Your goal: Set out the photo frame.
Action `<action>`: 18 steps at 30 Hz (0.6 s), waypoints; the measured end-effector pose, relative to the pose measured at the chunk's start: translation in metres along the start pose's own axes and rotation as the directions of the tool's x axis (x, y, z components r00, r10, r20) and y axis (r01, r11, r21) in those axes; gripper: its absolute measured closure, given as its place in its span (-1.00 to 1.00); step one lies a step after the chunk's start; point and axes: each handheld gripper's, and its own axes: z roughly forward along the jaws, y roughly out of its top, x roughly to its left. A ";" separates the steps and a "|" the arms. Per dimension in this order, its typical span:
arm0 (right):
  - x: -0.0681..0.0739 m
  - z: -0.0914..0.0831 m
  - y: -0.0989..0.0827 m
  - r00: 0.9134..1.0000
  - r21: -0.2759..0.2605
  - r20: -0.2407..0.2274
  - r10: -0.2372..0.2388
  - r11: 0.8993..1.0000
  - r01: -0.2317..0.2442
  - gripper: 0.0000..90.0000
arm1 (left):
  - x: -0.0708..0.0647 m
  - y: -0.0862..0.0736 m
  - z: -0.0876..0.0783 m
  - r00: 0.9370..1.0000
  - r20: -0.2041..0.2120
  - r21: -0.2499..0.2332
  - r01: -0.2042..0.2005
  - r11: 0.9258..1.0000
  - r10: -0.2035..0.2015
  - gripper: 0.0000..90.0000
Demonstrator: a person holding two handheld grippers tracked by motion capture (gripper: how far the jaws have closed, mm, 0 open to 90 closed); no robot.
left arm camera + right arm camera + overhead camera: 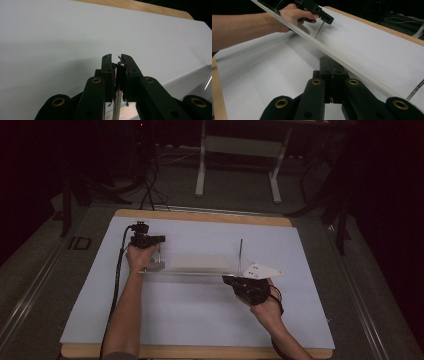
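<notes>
Clear acrylic plate lies flat mid-sheet on a pale blue sheet covering a wood table. Thin metal rods stand upright at both ends of the plate: left rod at its 9 o'clock end, right rod at its 3 o'clock end.

Left gripper sits at the plate's 9 o'clock end, held from above by the left hand, cable trailing toward 7 o'clock. In the left gripper view the jaws are nearly together and clamped on the left rod. The rod top pokes out just between the tips, and the shaft runs down between the pads. The plate's clear edge shows at 4 o'clock of the jaws.

Right gripper is at the plate's 5 o'clock corner, tips pointing toward 10 o'clock, right hand behind it. In the right gripper view the jaws are pressed together with nothing seen between them. The plate edge runs diagonally just past the tips. Cannot tell whether the tips touch it.

That same view shows the left hand and left gripper far off at 11 o'clock, with the left rod hanging below the jaws down to the plate. The right rod is at 4 o'clock.
</notes>
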 end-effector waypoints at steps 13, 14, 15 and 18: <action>0.000 0.004 0.012 1.000 -0.030 0.007 -0.015 0.999 0.015 1.00 | -0.001 0.001 -0.005 0.999 0.004 -0.002 -0.040 0.999 0.040 0.56; 0.000 0.004 0.013 1.000 -0.033 0.007 -0.011 0.999 0.011 1.00 | -0.001 0.001 -0.007 0.999 0.007 -0.003 -0.049 0.999 0.049 0.54; -0.001 0.005 0.014 1.000 -0.035 0.007 -0.009 0.999 0.010 1.00 | -0.001 0.002 -0.010 0.998 0.008 -0.007 -0.054 0.999 0.054 0.52; -0.004 0.005 0.017 1.000 -0.041 0.010 -0.002 0.999 0.002 1.00 | -0.002 0.004 -0.018 0.997 0.003 -0.017 -0.075 0.997 0.075 0.45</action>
